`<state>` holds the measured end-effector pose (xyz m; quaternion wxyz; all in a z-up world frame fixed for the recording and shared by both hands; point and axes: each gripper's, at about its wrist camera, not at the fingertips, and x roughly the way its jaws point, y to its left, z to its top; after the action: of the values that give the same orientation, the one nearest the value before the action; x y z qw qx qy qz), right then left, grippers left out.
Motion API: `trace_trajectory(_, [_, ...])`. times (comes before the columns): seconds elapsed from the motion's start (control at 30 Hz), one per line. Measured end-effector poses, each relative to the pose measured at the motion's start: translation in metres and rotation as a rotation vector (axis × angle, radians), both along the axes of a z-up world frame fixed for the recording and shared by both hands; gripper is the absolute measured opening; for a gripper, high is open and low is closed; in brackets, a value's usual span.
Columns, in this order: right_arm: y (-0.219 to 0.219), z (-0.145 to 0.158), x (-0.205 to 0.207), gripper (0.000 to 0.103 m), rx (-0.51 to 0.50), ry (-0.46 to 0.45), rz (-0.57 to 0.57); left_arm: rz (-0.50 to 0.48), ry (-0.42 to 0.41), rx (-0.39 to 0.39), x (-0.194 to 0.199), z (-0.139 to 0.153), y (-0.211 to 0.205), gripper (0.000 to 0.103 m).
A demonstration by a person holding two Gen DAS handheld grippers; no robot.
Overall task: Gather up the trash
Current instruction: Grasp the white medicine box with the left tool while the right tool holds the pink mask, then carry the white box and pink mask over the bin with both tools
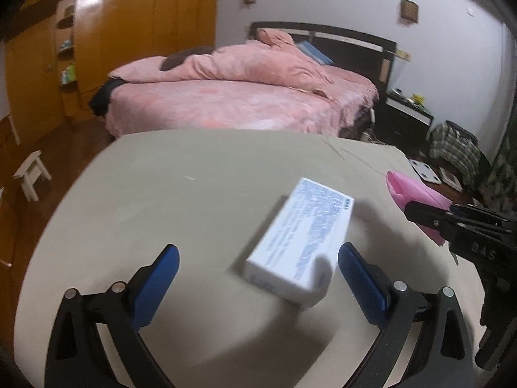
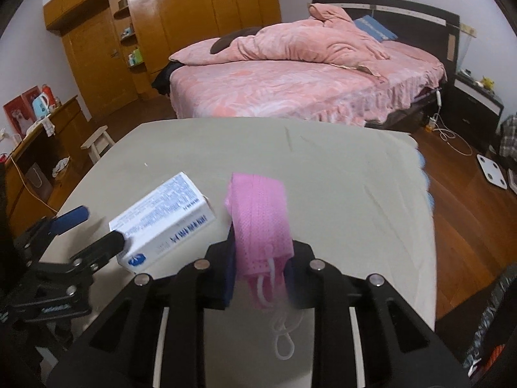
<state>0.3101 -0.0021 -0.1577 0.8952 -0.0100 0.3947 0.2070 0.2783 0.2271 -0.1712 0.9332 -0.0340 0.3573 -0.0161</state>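
My left gripper's way is blocked by the white carton; beyond it the tabletop lies clear to its far edge.

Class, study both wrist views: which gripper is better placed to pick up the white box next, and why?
Probably the left. The left gripper is open, its blue pads flanking the white box on the table. The right gripper is shut on the pink mask.
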Motion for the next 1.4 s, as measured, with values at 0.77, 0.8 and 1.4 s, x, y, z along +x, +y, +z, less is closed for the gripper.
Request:
trace_trajectory(0.77, [-0.020,0.004,-0.010,0.025,-0.016,-0.012,-0.039,-0.078,0.119,-0.104,0.020,-0.014,-0.036,0.080])
trace_trajectory(0.8, [-0.021,0.004,-0.009,0.025,-0.015,-0.013,-0.044,-0.076,0.121,-0.100,0.023,-0.014,-0.036,0.080])
trace_trajectory(1.4, [-0.027,0.007,-0.015,0.026,0.007,-0.015,-0.057,-0.052,0.119,-0.010,0.030,-0.017,-0.051,0.054])
